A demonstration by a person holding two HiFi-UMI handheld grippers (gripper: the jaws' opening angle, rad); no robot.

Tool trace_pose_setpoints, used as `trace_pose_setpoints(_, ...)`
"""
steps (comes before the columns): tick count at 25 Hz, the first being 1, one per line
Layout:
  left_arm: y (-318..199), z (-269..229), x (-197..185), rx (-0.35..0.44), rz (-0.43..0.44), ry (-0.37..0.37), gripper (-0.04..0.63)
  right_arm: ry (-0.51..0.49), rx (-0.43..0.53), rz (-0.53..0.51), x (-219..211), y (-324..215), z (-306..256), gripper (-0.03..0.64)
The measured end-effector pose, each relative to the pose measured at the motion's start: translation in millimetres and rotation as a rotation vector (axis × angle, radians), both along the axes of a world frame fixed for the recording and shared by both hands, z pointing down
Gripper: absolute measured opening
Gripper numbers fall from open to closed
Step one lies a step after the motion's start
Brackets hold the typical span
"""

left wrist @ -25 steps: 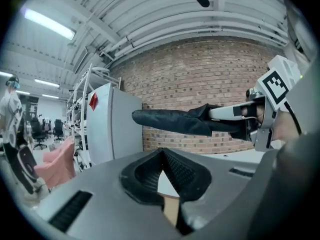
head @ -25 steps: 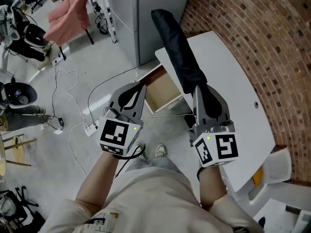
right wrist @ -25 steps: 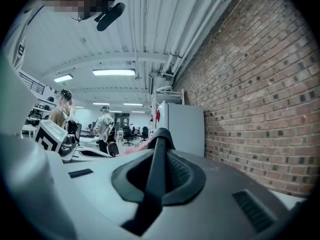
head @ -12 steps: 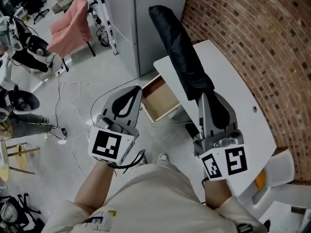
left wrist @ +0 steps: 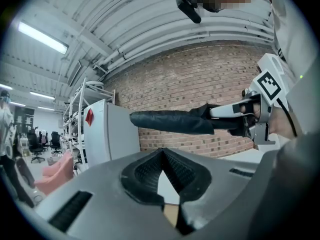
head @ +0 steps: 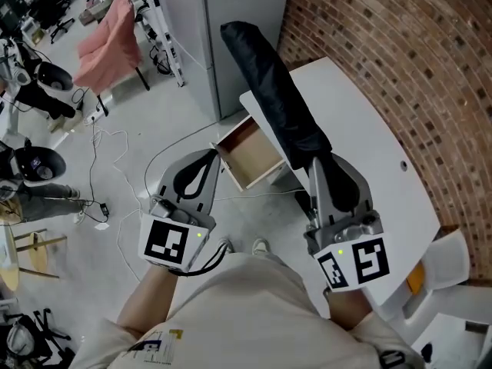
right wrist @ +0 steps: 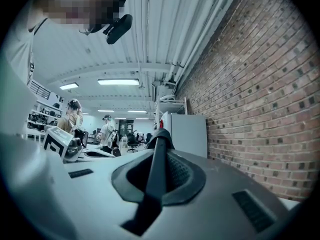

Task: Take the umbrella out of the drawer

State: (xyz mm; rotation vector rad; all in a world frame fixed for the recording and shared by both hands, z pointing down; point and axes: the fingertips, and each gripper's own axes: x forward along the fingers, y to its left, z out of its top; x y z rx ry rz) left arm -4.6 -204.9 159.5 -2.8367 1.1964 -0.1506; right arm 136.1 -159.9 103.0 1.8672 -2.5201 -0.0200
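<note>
Umbrella [head: 270,91] clamped in right gripper [head: 330,165], pointing fwd, clear of drawer [head: 252,157]

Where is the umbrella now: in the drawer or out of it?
Out: the folded umbrella is held in the right gripper, clear of the open drawer.

bare floor [head: 173,102] lies free at 9 o'clock of the open drawer [head: 247,154]; grey cabinet [head: 192,21] blocks 12, white table [head: 361,129] and brick wall [head: 415,44] block 3.
</note>
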Motion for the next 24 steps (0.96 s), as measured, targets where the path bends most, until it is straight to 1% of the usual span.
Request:
trace_pose_setpoints(8,3,-1,3,0.012,-0.008,-0.021,0.008,-0.013,-0.051,-0.018,1,-2,20,0.020)
trace_pose_setpoints(16,8,1,3,-0.004,-0.013,-0.018,0.008,-0.021,-0.058,-0.018,4,1,18,0.020)
trace_pose_setpoints(24,15,2,3,0.001,-0.007,-0.022,0.008,-0.017,-0.071,-0.007,5,7,23,0.020)
